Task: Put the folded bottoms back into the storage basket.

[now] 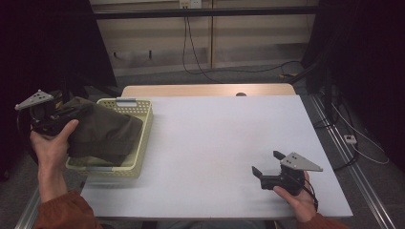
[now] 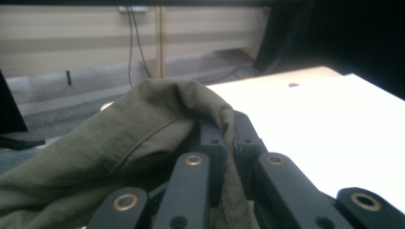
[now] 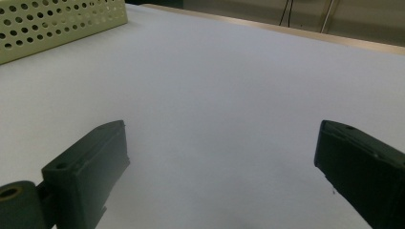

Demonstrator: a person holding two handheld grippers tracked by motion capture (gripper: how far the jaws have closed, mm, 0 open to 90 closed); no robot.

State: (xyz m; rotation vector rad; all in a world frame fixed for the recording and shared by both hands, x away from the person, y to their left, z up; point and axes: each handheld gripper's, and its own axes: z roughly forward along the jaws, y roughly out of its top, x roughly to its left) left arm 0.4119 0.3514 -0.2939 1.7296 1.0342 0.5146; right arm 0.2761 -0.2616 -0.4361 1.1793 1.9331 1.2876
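Left tool [image 2: 224,138] was clamped on olive cloth [image 1: 102,131], apparently above the basket [image 1: 143,136] at counter's left edge; right tool [image 1: 267,167] gaped empty.

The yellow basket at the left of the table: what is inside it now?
An olive-green cloth fills most of the yellow basket and bulges above its rim, its left end pinched in the left gripper. Whatever lies beneath it, and the basket's floor, is covered.

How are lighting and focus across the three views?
High view: table evenly lit, both sides fall to black. Left gripper view: olive cloth sharp, table glares white. Right gripper view: dim and bluish, basket crisp, near jaws soft.
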